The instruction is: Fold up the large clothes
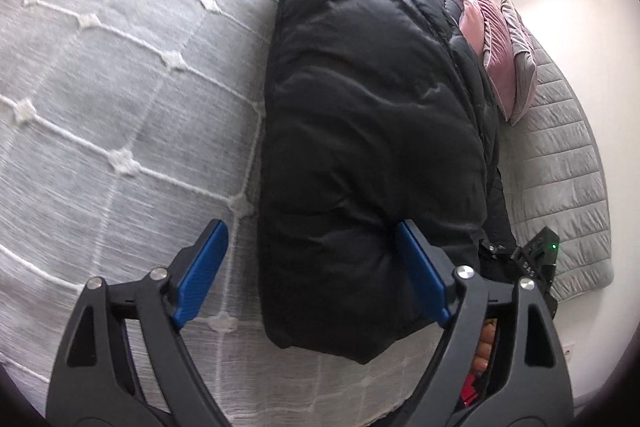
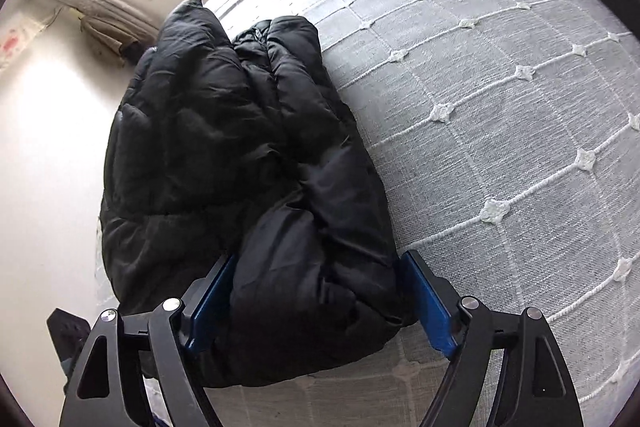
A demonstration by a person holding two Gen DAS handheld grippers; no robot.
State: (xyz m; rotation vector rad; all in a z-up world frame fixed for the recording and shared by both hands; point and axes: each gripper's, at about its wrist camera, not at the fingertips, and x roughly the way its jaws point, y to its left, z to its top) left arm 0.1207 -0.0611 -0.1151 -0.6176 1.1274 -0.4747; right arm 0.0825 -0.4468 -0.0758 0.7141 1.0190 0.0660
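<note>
Nearest the lens in the left wrist view, the left gripper (image 1: 312, 271) stands with its jaws spread, one blue pad over bare cover, the other against the near end of the black puffer jacket (image 1: 360, 131), pinching nothing. The right gripper (image 2: 320, 301) also has its jaws spread, straddling a thick roll of the jacket (image 2: 248, 163) at the lower middle of its frame; whether the pads press the cloth I cannot tell for sure, but it looks loose.

The jacket lies as a compact, bulky bundle down the middle of the left view, folded over on itself, so the folding looks close to finished. What may be left is squaring the lumpy near end and pressing out the air.

The bundle sits close to the bed's edge, with floor at the left of the right view. The grey bedspread (image 1: 120, 87) offers wide open room on the other side. Pink and grey pillows (image 1: 504, 47) crowd the upper right of the left view.
</note>
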